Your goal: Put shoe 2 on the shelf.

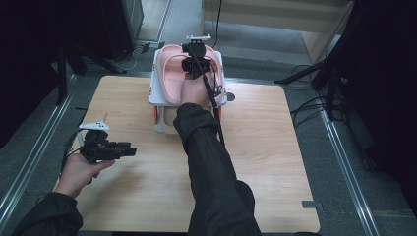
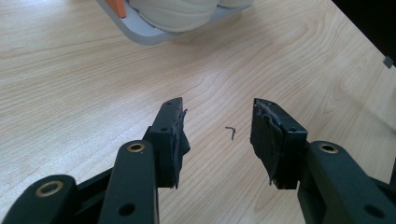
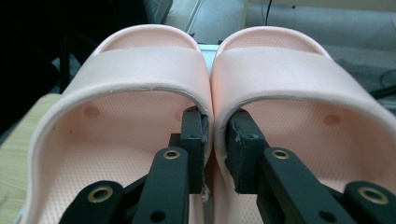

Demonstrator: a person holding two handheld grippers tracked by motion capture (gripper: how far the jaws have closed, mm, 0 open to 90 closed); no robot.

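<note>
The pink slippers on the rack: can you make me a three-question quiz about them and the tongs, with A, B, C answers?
1. Where do the pink slippers sit?
A. on the white rack at the table's far edge
B. on the floor
C. in the person's lap

2. How many pink slippers are there?
A. one
B. two
C. four

3. What are the right tongs doing?
A. lying flat on the table
B. holding a cup
C. pinching the slippers' two inner sides together

Answers:
1 A, the high view shows them on top of the rack on the wooden table.
2 B, the right gripper view shows two straps side by side.
3 C, one jaw is inside each slipper, squeezing the touching walls between them.
</note>
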